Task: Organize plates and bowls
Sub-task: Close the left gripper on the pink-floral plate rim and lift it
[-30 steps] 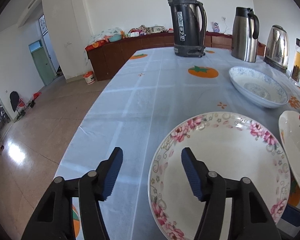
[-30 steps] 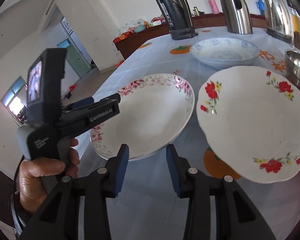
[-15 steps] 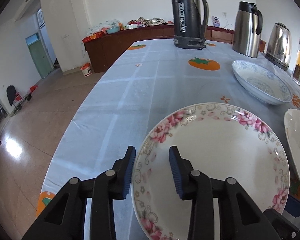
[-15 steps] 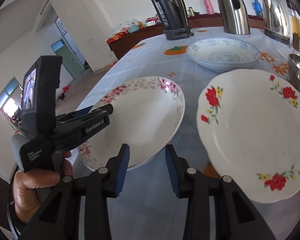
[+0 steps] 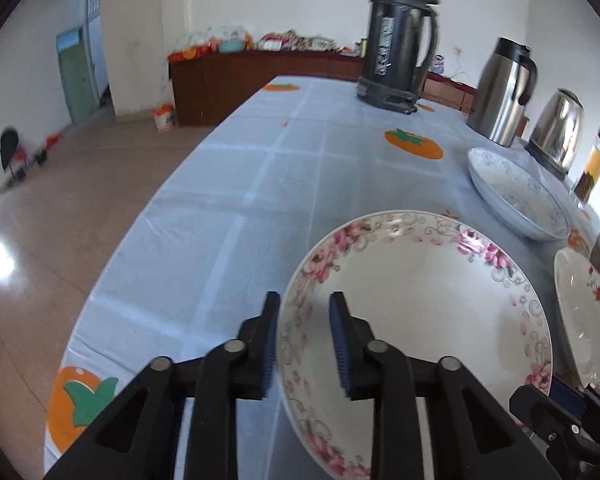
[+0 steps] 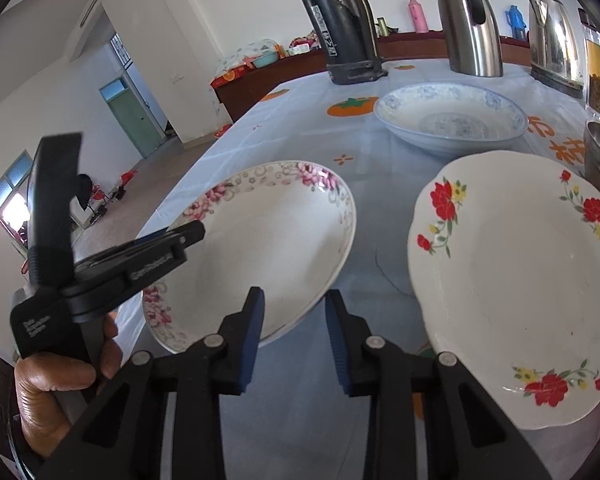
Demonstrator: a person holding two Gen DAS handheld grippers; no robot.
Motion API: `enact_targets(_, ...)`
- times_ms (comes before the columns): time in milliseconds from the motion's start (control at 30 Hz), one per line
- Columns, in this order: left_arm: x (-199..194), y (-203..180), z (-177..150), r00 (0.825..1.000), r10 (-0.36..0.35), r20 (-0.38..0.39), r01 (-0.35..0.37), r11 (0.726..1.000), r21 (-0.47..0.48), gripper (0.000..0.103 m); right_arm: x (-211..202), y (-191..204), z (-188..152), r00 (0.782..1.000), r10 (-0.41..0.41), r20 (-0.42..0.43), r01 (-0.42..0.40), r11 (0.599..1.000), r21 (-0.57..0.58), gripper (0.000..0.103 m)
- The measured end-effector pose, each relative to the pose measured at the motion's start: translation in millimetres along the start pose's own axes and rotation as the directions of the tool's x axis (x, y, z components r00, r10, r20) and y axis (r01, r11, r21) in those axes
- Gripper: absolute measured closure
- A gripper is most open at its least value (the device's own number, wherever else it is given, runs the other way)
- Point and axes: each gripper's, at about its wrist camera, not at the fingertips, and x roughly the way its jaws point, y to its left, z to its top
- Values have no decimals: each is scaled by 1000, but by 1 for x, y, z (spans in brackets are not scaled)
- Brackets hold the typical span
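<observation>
Left wrist: left gripper (image 5: 304,340) straddles the near-left rim of the pink plate (image 5: 420,312) on the table (image 5: 260,184); jaws have just been closing, contact unclear

Right wrist: right gripper (image 6: 294,334) jaws, just closing, hold nothing, over cloth between pink plate (image 6: 268,248) and red plate (image 6: 516,280); blue bowl (image 6: 452,118) beyond
</observation>
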Motion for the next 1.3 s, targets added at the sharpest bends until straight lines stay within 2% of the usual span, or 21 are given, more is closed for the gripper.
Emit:
enact_targets(100, 1, 2, 2, 1000, -11, -8, 10, 1000, -15, 78, 1, 1, 1, 1000, 7, -12, -7, 1000, 11, 69)
enact_targets(267, 2, -1, 3, 999, 43, 6, -43, 999, 2, 77, 9, 2, 9, 1000, 3, -14, -2, 999, 45, 67)
enact_targets(367, 0, 3, 1, 998, 55, 15, -54, 998, -17, 79, 16, 2, 14, 1000, -31, 1, 31, 999, 23, 78)
enact_targets(567, -9, 10, 0, 999, 18, 51, -16, 999, -50, 84, 14, -3, 15, 1000, -31, 4, 31, 999, 13, 82)
enact_targets(800, -28, -3, 7, 991, 12, 132, -9, 1000, -17, 84, -9, -7, 21, 998, -27, 54, 25, 999, 26, 82)
enact_targets(1067, -28, -46, 30, 986, -38, 164, 30, 998, 51, 84, -39, -27, 44, 993, -82, 90, 76, 995, 65, 82)
enact_targets(1300, -6, -97, 60, 981, -97, 166, 75, 989, 130, 84, -51, -65, 66, 975, -172, 141, 147, 974, 171, 82)
